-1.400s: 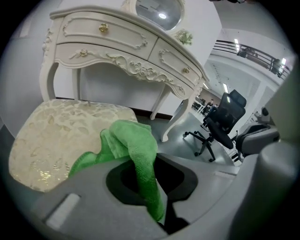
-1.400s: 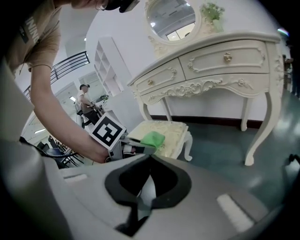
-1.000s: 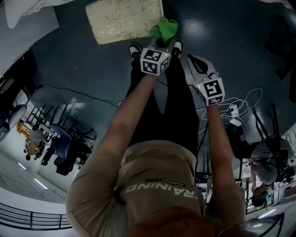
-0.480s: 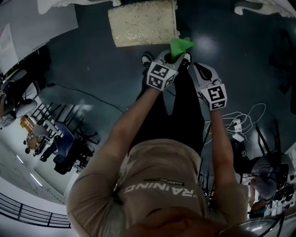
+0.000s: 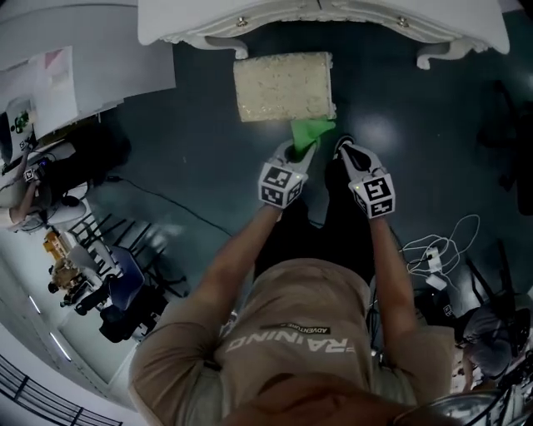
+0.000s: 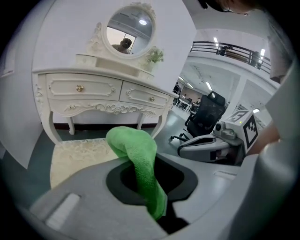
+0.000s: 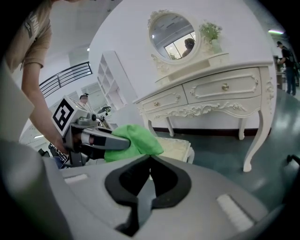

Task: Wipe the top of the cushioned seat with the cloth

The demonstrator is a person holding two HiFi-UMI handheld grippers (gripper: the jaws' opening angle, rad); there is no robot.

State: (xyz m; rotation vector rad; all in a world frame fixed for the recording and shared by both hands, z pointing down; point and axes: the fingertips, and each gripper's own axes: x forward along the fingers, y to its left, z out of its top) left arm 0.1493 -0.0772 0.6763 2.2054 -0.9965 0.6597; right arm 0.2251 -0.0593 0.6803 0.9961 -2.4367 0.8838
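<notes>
— Two grippers on the sheet. Left gripper (image 6: 157, 206) first: jaw state?

— Clenched on the green cloth (image 6: 136, 154). The pinch takes the cloth's lower end. The rest rises out of the jaws and folds forward in a loose hump.

— Right gripper (image 7: 149, 159)?

— Jaws pressed together, nothing between them. It is held just to the right of the left one, the two apart, both pointing toward the furniture.

— Position of the cloth against the cushioned seat (image 5: 285, 86)?

— In the head view the free end of the cloth lies at the seat's near right corner. In the right gripper view it sits ahead of the seat's near edge and somewhat above the top. Contact with the cushion: probably none, but no view settles it.

— Describe the seat.

— Low stool with a rectangular cream cushion, faintly patterned, and a white frame, standing on a dark teal floor (image 5: 200, 150).

— Beyond it?

— White carved dressing table (image 5: 333, 21) directly behind the stool, with two drawers with small knobs. An oval mirror (image 6: 130, 29) stands on top, with a small plant (image 7: 210, 32) beside it.

— Anything further out?

— Black office chair (image 6: 206, 112) off to the right in the left gripper view. White cables (image 5: 437, 250) lie on the floor at the person's right. The person, in a tan shirt, faces the stool with both forearms extended.
</notes>
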